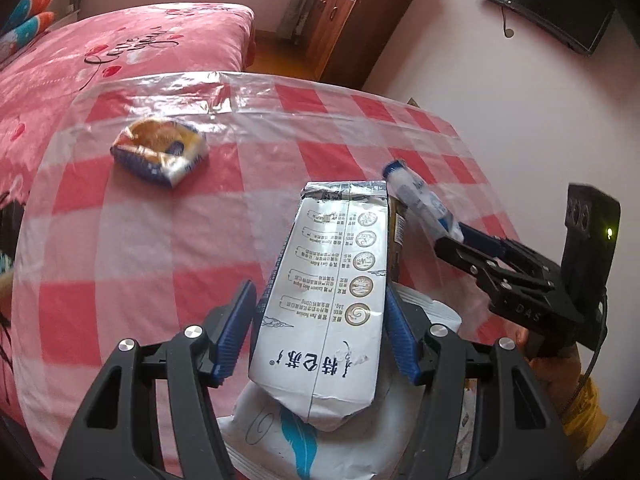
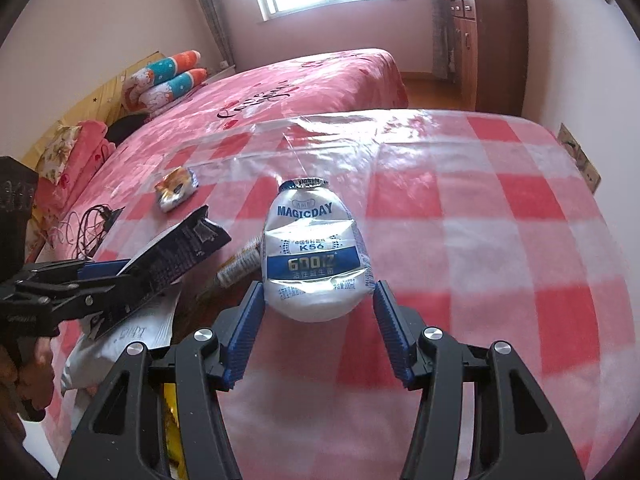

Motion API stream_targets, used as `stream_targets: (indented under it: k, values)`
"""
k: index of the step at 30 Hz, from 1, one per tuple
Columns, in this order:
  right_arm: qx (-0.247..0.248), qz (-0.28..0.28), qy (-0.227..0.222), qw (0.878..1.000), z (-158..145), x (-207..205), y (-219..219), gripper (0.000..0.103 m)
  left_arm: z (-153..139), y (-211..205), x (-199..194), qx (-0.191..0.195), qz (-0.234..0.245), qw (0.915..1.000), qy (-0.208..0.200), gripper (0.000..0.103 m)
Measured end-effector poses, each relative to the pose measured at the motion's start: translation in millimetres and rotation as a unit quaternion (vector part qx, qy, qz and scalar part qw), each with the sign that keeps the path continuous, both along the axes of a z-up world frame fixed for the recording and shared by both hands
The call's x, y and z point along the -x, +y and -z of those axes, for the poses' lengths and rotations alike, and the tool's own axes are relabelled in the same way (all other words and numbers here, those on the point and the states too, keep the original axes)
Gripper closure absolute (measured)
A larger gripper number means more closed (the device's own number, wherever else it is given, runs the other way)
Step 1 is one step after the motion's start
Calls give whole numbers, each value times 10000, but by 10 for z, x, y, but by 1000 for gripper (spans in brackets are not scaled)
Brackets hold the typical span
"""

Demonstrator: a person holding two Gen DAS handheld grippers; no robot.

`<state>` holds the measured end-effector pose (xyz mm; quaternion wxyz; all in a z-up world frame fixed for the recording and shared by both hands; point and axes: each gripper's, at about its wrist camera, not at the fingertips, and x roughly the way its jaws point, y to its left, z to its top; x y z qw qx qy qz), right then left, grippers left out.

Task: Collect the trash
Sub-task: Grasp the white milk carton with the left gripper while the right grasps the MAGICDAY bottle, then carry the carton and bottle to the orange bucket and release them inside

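Observation:
My left gripper is shut on a white milk carton printed with round emblems, held above a white bag with a blue feather print. From the right wrist view the carton looks dark and juts from the left gripper. My right gripper is shut on a small white and blue MAGICDAY bottle, lifted off the table. In the left wrist view that bottle sticks out of the right gripper just right of the carton. A crumpled orange and blue wrapper lies farther back.
The table has a red and white checked cloth under clear plastic. A rolled wrapper and the white bag lie at its left. A pink bed with cables borders it. A wooden cabinet stands behind.

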<state>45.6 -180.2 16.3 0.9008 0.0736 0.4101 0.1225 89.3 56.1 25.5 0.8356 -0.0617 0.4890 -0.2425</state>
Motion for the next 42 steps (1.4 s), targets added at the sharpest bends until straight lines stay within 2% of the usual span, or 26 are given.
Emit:
stream_targets:
  k: [5, 12, 13, 14, 16, 20, 25, 27, 29, 35, 42]
  values:
    - [-202, 2, 74, 9998, -12, 403, -104, 46, -40, 13, 184, 114, -98, 9999, -36, 41]
    - [-209, 25, 253, 9995, 26, 1005, -165, 45, -155, 43, 368, 205, -173, 9995, -189, 41]
    - [-225, 32, 272, 9994, 23, 1033, -165, 41, -168, 49, 396, 212, -195, 9994, -214, 41]
    - [-304, 35, 301, 9991, 19, 1054, -170, 30, -184, 62, 423, 244, -226, 9992, -226, 42]
    - [-299, 139, 291, 9990, 6, 1059, -166, 17, -220, 102, 470, 301, -287, 9988, -251, 42]
    - [-182, 186, 160, 9995, -26, 964, -103, 17, -301, 203, 588, 357, -435, 9978, -359, 42]
    - [71, 169, 222, 9996, 40, 819, 54, 17, -351, 382, 750, 358, -638, 9964, -434, 42]
    - [230, 219, 186, 9993, 31, 808, 104, 26, -356, 458, 810, 357, -716, 9958, -446, 42]
    - [426, 271, 182, 9986, 44, 791, 138, 41, -356, 541, 866, 388, -791, 9951, -444, 42]
    - [581, 335, 33, 9977, 22, 864, 164, 42, -310, 750, 1047, 427, -968, 9934, -448, 42]
    - [520, 459, -201, 9974, -116, 1061, 207, 42, -227, 1007, 1272, 580, -1153, 9909, -387, 42]
